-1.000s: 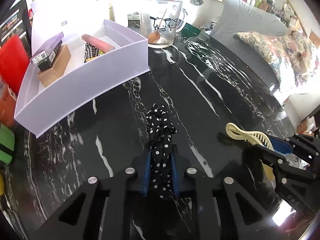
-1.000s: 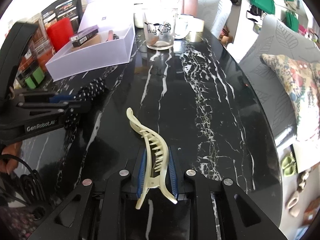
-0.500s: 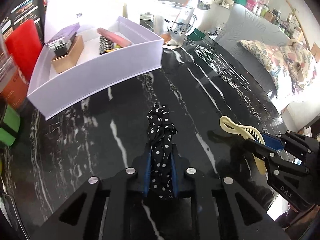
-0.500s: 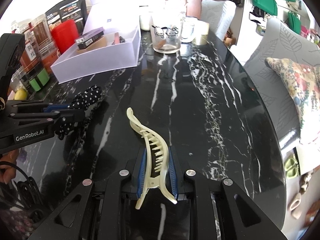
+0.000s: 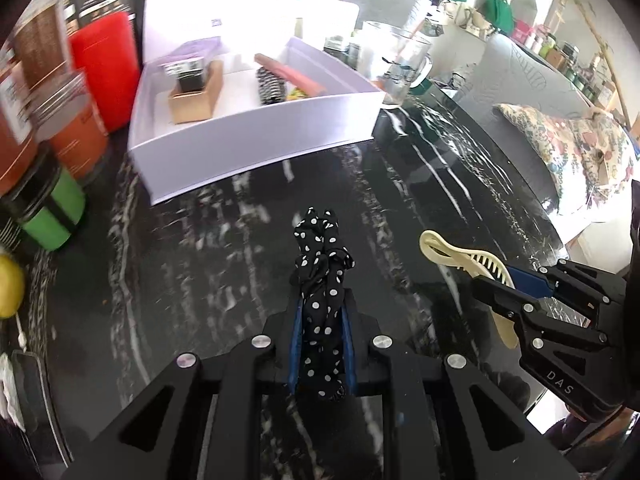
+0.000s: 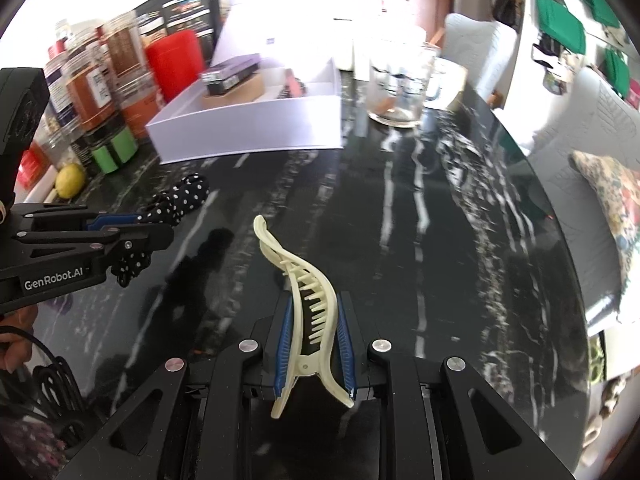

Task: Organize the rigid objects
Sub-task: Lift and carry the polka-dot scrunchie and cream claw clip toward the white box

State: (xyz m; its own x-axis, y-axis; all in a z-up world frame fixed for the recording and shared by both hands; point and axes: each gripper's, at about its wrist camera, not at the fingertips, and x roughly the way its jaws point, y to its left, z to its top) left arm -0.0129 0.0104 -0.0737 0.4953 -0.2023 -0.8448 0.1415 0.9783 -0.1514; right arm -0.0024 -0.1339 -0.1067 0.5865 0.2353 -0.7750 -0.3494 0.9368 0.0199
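1. Table (image 5: 460, 184) – black marble, white veins; carries all the rest. I'm working over its near half, w/ open top between me and the box.

2. Box (image 5: 256, 144) – white, open-topped, far left of table, front wall facing me. Already holds a brown carton w/ dark pack on top, a checked item and a pink bar. Judged destination for both pieces. Free floor looks to be centre/right; aim there, clear the front wall before lowering.

3. Jars (image 5: 60, 216) – cluster just left of box, green-banded one nearest. Keep left approach inboard so I don't clip them.

4. Glass mug (image 6: 400, 84) – just beside box's right far corner. Right-side approach should stay on box side of it.

5. Left gripper (image 5: 320, 320) – jaws closed on scrunchie, which bulges fwd past the tips.

6. Right gripper (image 6: 312, 328) – jaws clamped on clip near its hinge end, teeth pointing fwd and up.

7. Clip (image 6: 304, 292) – cream claw type, rigid, long overhang. Held off the table, right of scrunchie. Judgement: lower till it rests before letting go, else it tips out.

8. Scrunchie (image 5: 320, 264) – black, white dots, soft. Held over table centre, well short of box. Drop one piece at a time; grippers sit near each other, so stagger them.
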